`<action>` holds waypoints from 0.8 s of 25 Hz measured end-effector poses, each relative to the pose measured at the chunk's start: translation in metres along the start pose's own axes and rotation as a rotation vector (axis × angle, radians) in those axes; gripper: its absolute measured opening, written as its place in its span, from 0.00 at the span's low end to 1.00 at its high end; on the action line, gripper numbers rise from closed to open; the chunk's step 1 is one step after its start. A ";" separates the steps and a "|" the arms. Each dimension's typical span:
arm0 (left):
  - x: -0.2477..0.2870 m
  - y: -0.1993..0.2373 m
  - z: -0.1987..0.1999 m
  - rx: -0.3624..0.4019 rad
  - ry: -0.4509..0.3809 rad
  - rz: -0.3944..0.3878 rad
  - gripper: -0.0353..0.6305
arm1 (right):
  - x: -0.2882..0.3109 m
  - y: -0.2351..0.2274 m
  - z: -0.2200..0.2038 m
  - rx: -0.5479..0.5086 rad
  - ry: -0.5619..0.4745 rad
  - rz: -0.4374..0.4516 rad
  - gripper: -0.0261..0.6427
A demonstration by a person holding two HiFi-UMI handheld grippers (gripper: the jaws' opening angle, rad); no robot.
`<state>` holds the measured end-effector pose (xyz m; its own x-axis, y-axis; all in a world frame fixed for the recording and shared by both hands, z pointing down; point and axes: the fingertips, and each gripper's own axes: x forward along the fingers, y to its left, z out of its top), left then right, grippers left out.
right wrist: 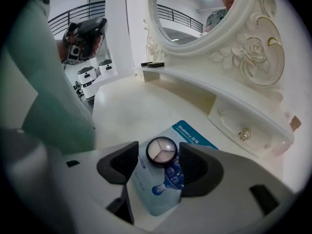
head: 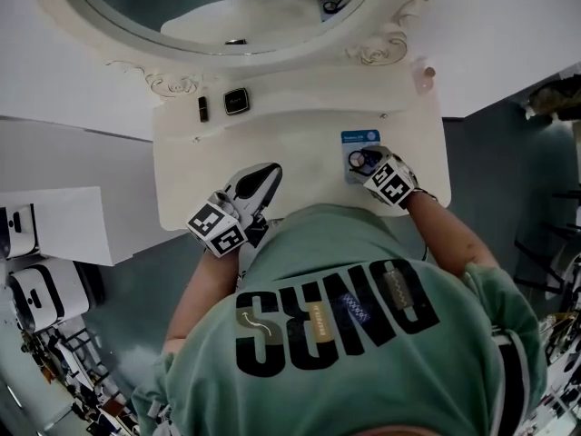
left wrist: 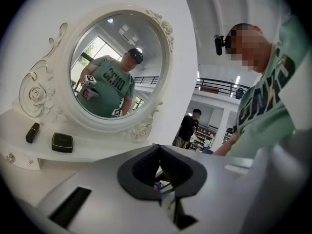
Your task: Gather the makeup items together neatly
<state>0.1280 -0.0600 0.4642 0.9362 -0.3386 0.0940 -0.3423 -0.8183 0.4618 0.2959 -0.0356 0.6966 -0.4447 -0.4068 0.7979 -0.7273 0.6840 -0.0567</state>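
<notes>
Right gripper, tilted down over the table: its two jaws stand apart, and between them lies one round eyeshadow compact showing three pale shades. The left pad is clear of the compact's rim and the right pad lies very near it. The compact rests on one blue face-mask sachet, which lies flat on the right half of the tabletop, just in front of the drawer with its single knob.

Left gripper, held level near the table's front edge: the two jaw tips meet, with nothing between them.

Two further makeup items sit on the raised shelf below the one oval mirror. They are one black square compact and, just to its left and not touching it, one slim black tube. Both are well apart from the sachet and the round compact.

One small pinkish object stands at the shelf's right end, too small to identify.
</notes>
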 end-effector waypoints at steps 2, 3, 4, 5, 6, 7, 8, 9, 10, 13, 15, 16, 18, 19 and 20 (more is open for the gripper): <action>0.001 -0.005 -0.003 0.001 0.004 0.026 0.07 | 0.007 -0.002 -0.003 -0.010 0.013 -0.005 0.42; 0.000 -0.006 -0.004 0.001 0.004 0.038 0.07 | 0.009 -0.003 -0.004 -0.020 0.021 -0.007 0.42; -0.002 -0.008 -0.005 0.001 0.004 0.050 0.07 | 0.011 -0.003 -0.006 -0.029 0.029 -0.008 0.42; -0.005 -0.009 -0.006 0.000 0.005 0.061 0.07 | 0.012 -0.004 -0.007 -0.029 0.034 -0.008 0.42; -0.007 -0.009 -0.007 0.000 0.005 0.069 0.07 | 0.013 -0.005 -0.007 -0.018 0.034 -0.006 0.41; -0.010 -0.009 -0.008 0.000 0.003 0.076 0.07 | 0.014 -0.005 -0.007 -0.001 0.032 -0.002 0.38; -0.013 -0.008 -0.008 0.001 0.001 0.080 0.07 | 0.014 -0.006 -0.007 0.012 0.031 0.002 0.36; -0.016 -0.007 -0.009 0.004 -0.003 0.082 0.07 | 0.014 -0.006 -0.007 0.017 0.032 0.007 0.36; -0.018 -0.005 -0.009 0.006 -0.008 0.082 0.07 | 0.014 -0.005 -0.007 0.019 0.034 0.011 0.35; -0.026 0.000 -0.008 0.006 -0.027 0.072 0.07 | 0.007 -0.007 0.006 0.044 0.006 0.004 0.35; -0.034 0.007 -0.005 0.016 -0.041 0.058 0.07 | 0.001 -0.009 0.024 0.056 -0.032 -0.018 0.35; -0.040 0.011 -0.002 0.014 -0.050 0.053 0.07 | -0.003 -0.009 0.037 0.060 -0.051 -0.028 0.35; -0.053 0.022 0.004 0.001 -0.069 0.047 0.07 | -0.007 -0.009 0.070 0.070 -0.089 -0.046 0.35; -0.061 0.029 0.007 -0.006 -0.077 0.045 0.07 | -0.008 -0.009 0.088 0.073 -0.107 -0.054 0.35; -0.069 0.036 0.010 -0.010 -0.083 0.042 0.07 | -0.008 -0.008 0.107 0.073 -0.122 -0.064 0.35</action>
<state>0.0506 -0.0707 0.4654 0.9112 -0.4101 0.0405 -0.3800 -0.7981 0.4677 0.2492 -0.1027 0.6268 -0.4532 -0.5222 0.7224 -0.7903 0.6103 -0.0546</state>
